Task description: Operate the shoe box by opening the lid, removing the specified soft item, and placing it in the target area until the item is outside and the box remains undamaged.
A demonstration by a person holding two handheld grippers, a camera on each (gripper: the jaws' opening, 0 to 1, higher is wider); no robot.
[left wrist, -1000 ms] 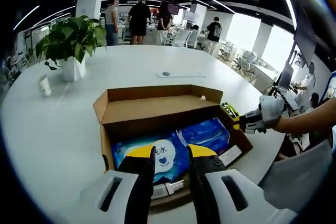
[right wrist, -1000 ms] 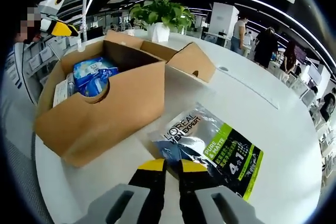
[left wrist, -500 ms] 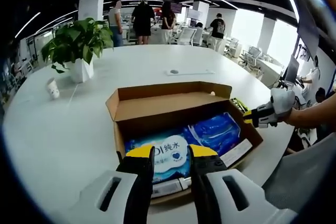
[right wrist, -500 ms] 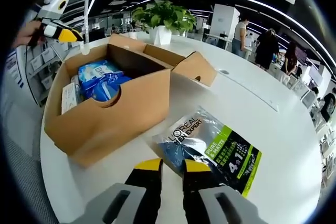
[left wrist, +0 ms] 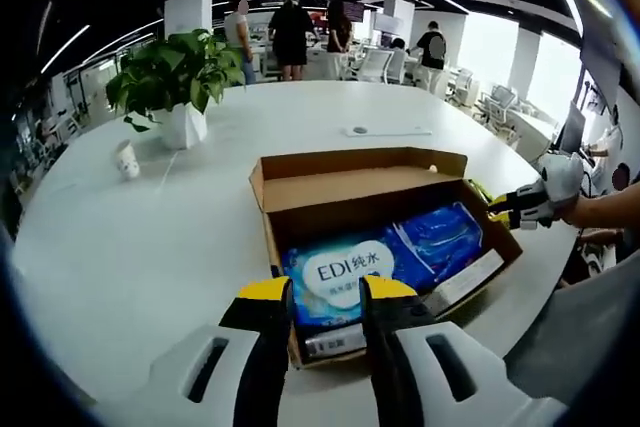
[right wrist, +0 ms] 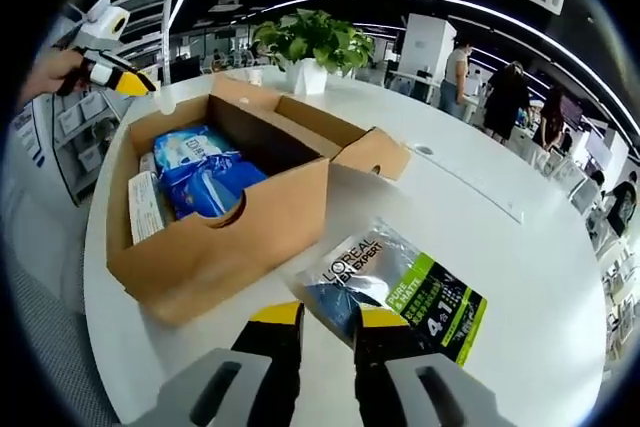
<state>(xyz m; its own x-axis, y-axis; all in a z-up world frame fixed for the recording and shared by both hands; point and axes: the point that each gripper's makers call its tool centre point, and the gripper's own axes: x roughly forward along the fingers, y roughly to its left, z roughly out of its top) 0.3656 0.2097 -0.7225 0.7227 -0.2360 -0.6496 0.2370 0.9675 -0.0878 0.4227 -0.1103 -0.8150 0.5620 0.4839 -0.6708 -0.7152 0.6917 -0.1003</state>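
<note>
An open brown shoe box (left wrist: 272,237) lies on the white round table, its lid folded back. Inside it lie a blue EDI wipes pack (left wrist: 345,272) and a second blue pack (left wrist: 435,237). My left gripper (left wrist: 327,295) hovers over the box's near end, open, with nothing between its jaws. In the right gripper view, a L'Oreal pouch (right wrist: 410,287) lies flat on the table beside the box (right wrist: 230,247). My right gripper (right wrist: 328,319) stands open over the pouch's near corner. The blue packs (right wrist: 200,172) show inside the box. A hand holds the left gripper (right wrist: 112,69) beyond the box.
A potted plant (left wrist: 175,77) and a paper cup (left wrist: 126,159) stand on the table's far left. A thin flat strip (left wrist: 385,131) lies beyond the box. Several people (left wrist: 290,37) stand at desks in the background. The table edge runs just below the box's near end.
The right gripper's jaws have spread apart and let go of the L'Oreal pouch, which now lies flat on the table. Both views have shifted slightly; the left jaws keep the same gap.
</note>
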